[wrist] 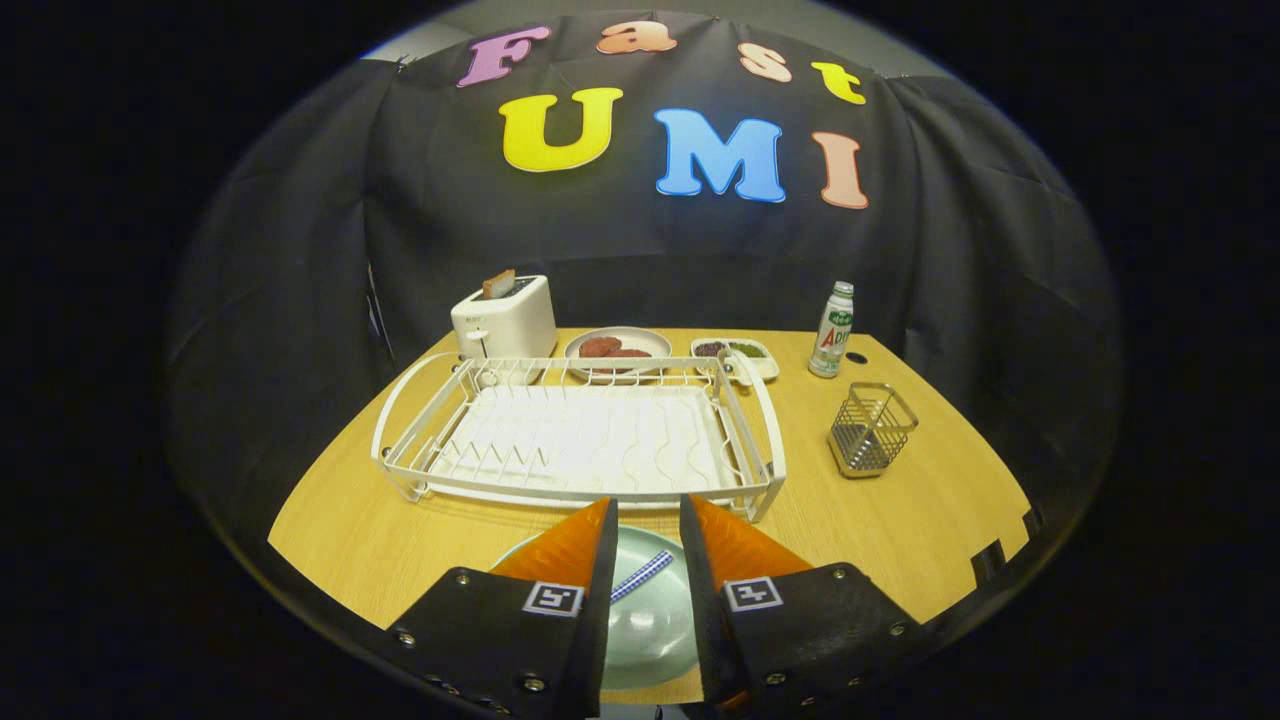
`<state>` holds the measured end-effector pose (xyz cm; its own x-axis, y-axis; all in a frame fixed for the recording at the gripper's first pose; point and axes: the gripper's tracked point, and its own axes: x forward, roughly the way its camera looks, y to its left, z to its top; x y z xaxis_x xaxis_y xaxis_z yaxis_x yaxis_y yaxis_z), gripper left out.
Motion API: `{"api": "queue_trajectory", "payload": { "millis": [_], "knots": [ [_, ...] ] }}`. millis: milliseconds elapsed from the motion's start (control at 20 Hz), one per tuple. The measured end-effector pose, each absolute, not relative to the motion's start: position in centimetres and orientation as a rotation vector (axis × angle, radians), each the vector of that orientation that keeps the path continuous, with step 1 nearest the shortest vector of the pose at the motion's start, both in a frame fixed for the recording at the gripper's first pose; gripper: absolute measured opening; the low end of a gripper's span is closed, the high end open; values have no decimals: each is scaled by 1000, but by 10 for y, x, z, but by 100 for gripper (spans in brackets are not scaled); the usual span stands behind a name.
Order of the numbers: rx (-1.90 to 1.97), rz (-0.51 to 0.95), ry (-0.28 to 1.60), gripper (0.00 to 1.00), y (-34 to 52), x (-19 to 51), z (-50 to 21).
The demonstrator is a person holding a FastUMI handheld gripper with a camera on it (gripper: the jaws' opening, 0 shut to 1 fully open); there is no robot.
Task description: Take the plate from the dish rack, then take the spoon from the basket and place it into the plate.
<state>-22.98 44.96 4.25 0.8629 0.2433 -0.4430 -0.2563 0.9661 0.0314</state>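
A pale green plate (pixel 650 630) lies on the wooden table just in front of the white dish rack (pixel 580 430), whose slots hold nothing. A spoon with a blue-and-white checked handle (pixel 642 576) rests in the plate; its bowl end is hidden behind a finger. My gripper (pixel 647 500) hovers over the plate, open, with the spoon handle showing in the gap between the fingers and neither finger pressing on it. The wire basket (pixel 870 428) stands to the right of the rack and looks empty.
Behind the rack stand a white toaster (pixel 503 318) with a slice of bread, a plate of food (pixel 617 347) and a small dish (pixel 735 352). A white and green bottle (pixel 832 330) stands beyond the basket. The table's front edge runs just under the fingers.
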Motion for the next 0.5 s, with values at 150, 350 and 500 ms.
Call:
{"api": "queue_trajectory", "payload": {
  "millis": [150, 350, 500],
  "knots": [
    [-43, 259, 360, 37, 441, -209, 91],
    [-44, 231, 181, 37, 429, -179, 173],
    [-28, 201, 61, 42, 415, -163, 230]
  ]
}}
